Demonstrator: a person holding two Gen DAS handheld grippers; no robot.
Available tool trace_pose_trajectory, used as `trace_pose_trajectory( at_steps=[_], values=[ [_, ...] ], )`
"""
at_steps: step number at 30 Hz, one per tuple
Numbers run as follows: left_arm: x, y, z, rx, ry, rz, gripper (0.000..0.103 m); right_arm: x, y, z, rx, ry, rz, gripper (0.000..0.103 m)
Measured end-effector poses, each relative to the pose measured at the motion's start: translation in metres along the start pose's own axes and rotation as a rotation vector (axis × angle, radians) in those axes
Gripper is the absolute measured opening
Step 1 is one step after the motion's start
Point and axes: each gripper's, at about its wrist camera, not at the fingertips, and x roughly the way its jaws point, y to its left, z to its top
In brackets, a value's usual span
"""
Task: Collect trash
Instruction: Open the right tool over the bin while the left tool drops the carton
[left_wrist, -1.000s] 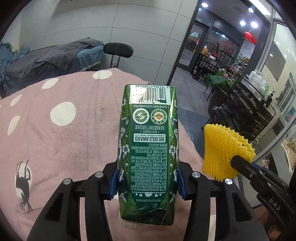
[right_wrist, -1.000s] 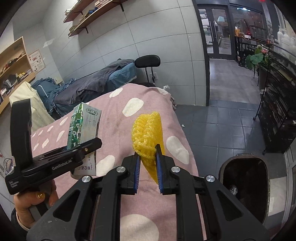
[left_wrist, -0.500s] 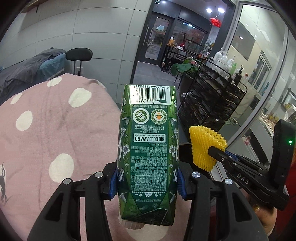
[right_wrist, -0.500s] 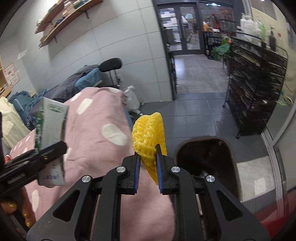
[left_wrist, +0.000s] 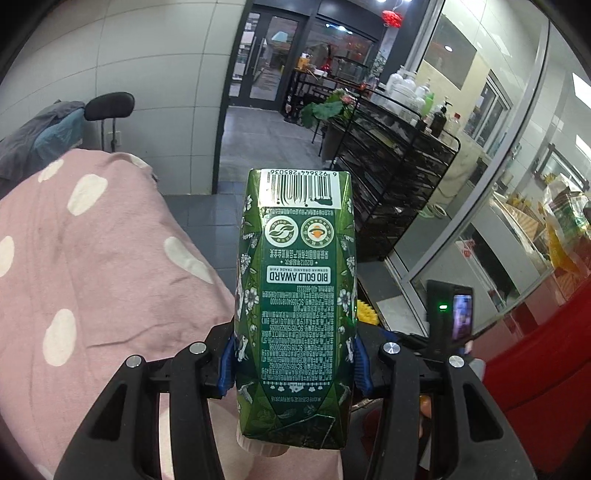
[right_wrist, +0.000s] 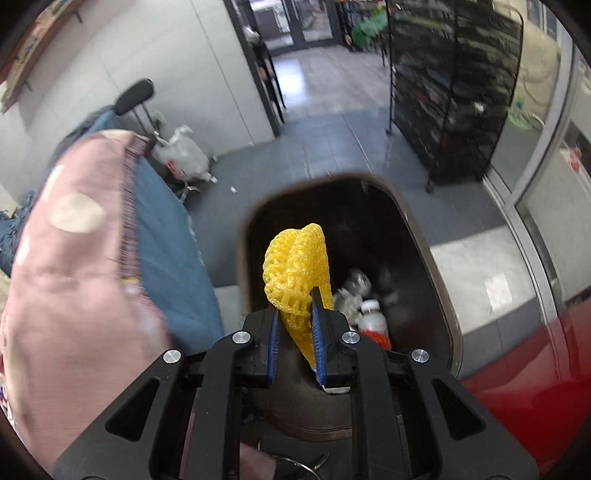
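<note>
Pink polka-dot cloth (left_wrist: 96, 258) at left; dark trash bin (right_wrist: 436, 258) open on the floor, litter inside. Green carton (left_wrist: 295, 314) upright, clamped in left gripper (left_wrist: 293, 360). Yellow foam net (right_wrist: 297, 277) pinched in right gripper (right_wrist: 294, 325) — above the bin's mouth.

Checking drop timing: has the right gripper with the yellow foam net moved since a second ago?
Yes. The right gripper, shut on the yellow foam net, has swung off the pink spotted blanket and now sits over the open trash bin.
</note>
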Motion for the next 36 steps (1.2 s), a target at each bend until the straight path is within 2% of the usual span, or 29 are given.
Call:
trace_pose_trajectory(
  at_steps=[3, 5, 6, 7, 8, 14, 18, 23, 36],
  values=[
    [0.008, -0.006, -0.004, 0.012, 0.023, -0.008, 0.048, 0.016, -0.011, -0.005, 0.043, 0.034, 0.008, 0.022],
    [0.015, -0.012, -0.005, 0.023, 0.040, -0.017, 0.048, 0.020, -0.017, -0.008, 0.065, 0.042, 0.001, 0.034],
    [0.016, -0.015, -0.006, 0.028, 0.045, -0.021, 0.048, 0.019, -0.019, -0.010, 0.070, 0.037, -0.005, 0.048],
    [0.019, -0.019, -0.006, 0.034, 0.050, -0.025, 0.048, 0.016, -0.021, -0.014, 0.073, 0.023, -0.012, 0.058],
    [0.022, -0.022, -0.006, 0.039, 0.056, -0.029, 0.048, 0.012, -0.021, -0.017, 0.071, 0.012, -0.019, 0.060],
    [0.040, -0.038, -0.009, 0.063, 0.103, -0.061, 0.048, -0.007, -0.035, -0.029, 0.088, -0.011, -0.041, 0.062],
    [0.053, -0.047, -0.008, 0.072, 0.136, -0.087, 0.048, -0.024, -0.043, -0.035, 0.100, -0.045, -0.057, 0.069],
    [0.076, -0.059, -0.009, 0.068, 0.191, -0.110, 0.048, -0.043, -0.050, -0.044, 0.104, -0.081, -0.080, 0.069],
    [0.131, -0.078, -0.024, 0.121, 0.314, -0.070, 0.048, -0.060, -0.065, -0.055, 0.133, -0.097, -0.135, 0.069]
  ],
)
